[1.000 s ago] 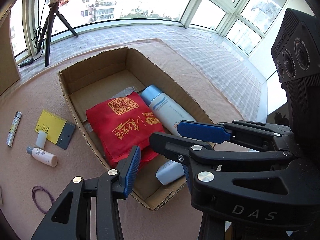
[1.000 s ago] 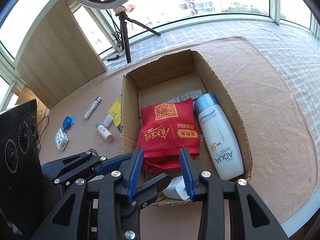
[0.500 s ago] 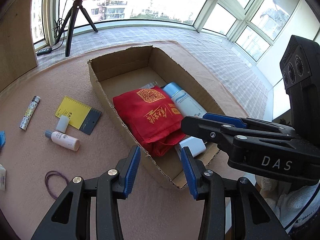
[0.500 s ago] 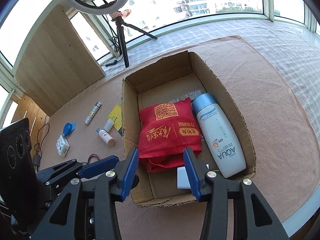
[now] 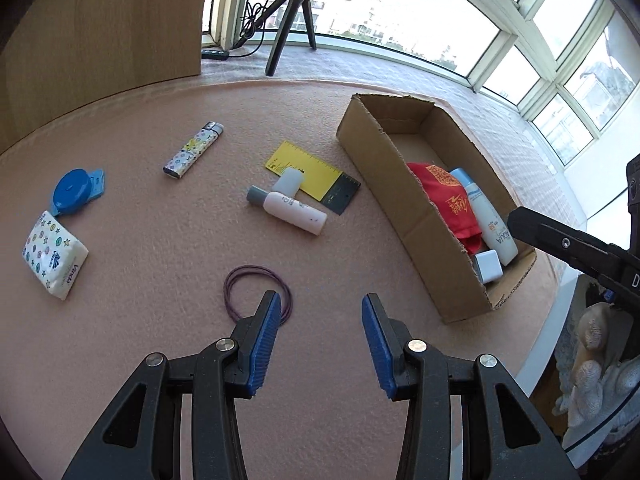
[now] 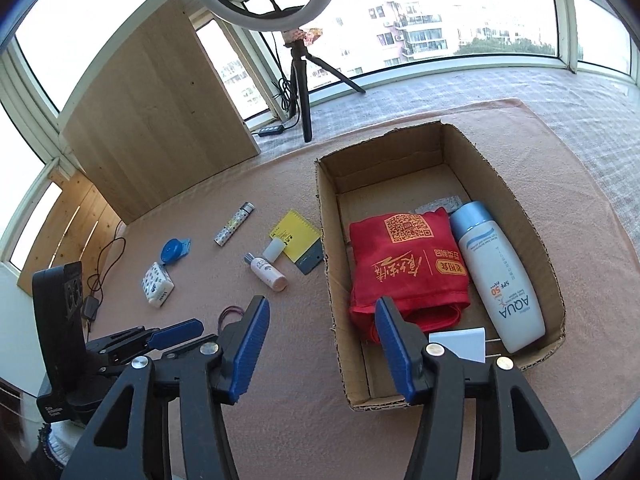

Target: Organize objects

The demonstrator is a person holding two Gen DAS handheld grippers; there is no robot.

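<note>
An open cardboard box [image 6: 330, 248] [image 5: 404, 196] holds a red cloth bag [image 6: 408, 264], a white sunscreen bottle [image 6: 496, 276] and a small white block [image 6: 460, 344]. Left of it on the pink mat lie a small white bottle [image 5: 288, 210], a white cap [image 5: 289, 180], a yellow ruler card [image 5: 310, 172], a patterned lighter [image 5: 193, 150], a blue tape measure [image 5: 74, 190], a tissue pack [image 5: 54, 254] and a purple hair band [image 5: 258, 294]. My left gripper [image 5: 318, 338] is open, just right of the band. My right gripper [image 6: 318, 346] is open over the box's near left wall.
A ring light on a tripod [image 6: 300, 80] stands by the window with a power strip [image 6: 272, 131] and cables. A wooden board [image 6: 156, 112] leans at the back left. The mat's right edge [image 5: 556, 280] drops off near the box.
My left gripper has swung left, away from the box, and now faces the loose items on the mat. My right gripper has pulled back and risen a little; both stay open.
</note>
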